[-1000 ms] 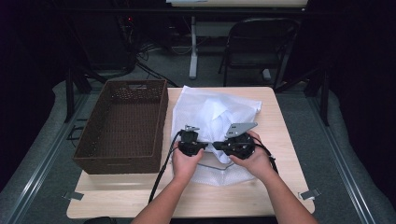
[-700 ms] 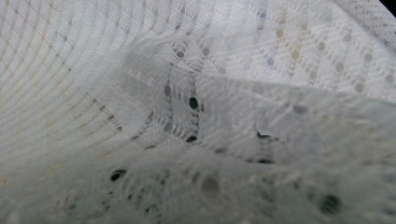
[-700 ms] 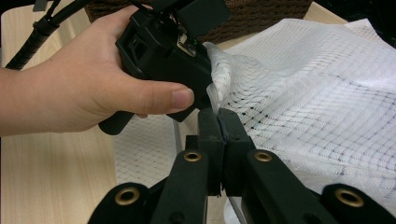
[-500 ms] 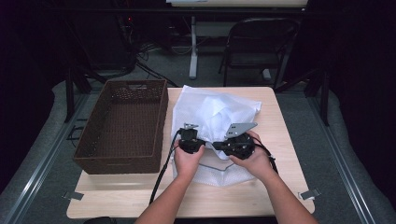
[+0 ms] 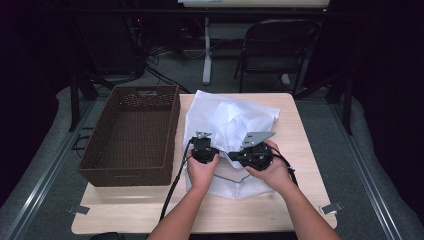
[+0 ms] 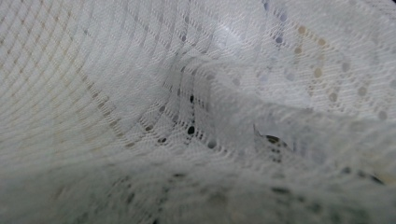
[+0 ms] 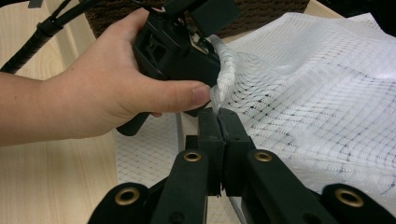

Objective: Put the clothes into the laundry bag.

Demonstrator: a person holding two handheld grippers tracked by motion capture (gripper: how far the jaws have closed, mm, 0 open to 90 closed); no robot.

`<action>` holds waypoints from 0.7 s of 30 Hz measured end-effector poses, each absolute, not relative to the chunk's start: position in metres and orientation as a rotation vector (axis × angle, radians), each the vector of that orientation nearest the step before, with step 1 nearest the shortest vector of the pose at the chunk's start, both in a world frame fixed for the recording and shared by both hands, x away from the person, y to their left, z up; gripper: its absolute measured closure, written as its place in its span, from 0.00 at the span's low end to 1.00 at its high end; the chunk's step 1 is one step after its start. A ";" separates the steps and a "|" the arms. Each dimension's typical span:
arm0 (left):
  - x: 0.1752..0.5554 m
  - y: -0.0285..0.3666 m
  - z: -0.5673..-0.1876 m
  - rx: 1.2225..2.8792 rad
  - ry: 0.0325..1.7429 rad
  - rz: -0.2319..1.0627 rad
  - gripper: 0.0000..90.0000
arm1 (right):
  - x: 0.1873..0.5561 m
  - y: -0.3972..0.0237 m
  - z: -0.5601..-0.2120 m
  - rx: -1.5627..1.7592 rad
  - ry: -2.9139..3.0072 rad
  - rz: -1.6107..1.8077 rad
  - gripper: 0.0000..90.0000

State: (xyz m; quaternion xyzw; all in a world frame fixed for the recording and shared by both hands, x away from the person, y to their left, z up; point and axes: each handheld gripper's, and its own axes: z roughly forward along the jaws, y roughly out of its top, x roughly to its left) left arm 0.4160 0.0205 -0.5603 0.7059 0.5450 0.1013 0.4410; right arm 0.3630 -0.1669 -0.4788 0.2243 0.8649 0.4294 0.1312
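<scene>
- White mesh bag (image 5: 227,125) was seen spread over the middle of the wooden table (image 5: 300,200), its left edge just beside the brown wicker basket (image 5: 132,135).
- The bag's far part was bunched up into a mound, while its near part lay flatter on the tabletop.
- The left gripper (image 5: 202,145) was held in the person's left hand (image 5: 201,170) at the near side of the bag.
- In the left gripper view, mesh fabric (image 6: 196,93) was pressed close to the lens and the jaws were hidden by it; they were taken to be closed, and a fold of mesh was seen drawn up against that gripper's front in the right gripper view.
- The right gripper (image 7: 219,114) was held in the right hand (image 5: 270,172), just beside the left one.
- Its two black jaws were seen pressed together, with an edge of the mesh pinched at their tips.
- A black cable (image 5: 175,185) was trailed from the left gripper across the table toward its near edge.
- A dark folding chair (image 5: 277,47) was seen on the floor beyond the table.
</scene>
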 end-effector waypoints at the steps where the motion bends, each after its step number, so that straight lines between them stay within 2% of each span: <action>1: 0.416 0.020 -0.561 1.756 1.355 0.253 0.92 | 0.363 -0.167 -0.479 0.651 2.511 1.244 0.99; 9: 0.418 0.021 -0.566 1.784 1.360 0.217 0.89 | 0.364 -0.167 -0.480 0.663 2.515 1.238 0.99; 21: 0.414 0.027 -0.562 1.852 1.267 0.164 0.59 | 0.366 -0.169 -0.481 0.670 2.513 1.232 0.99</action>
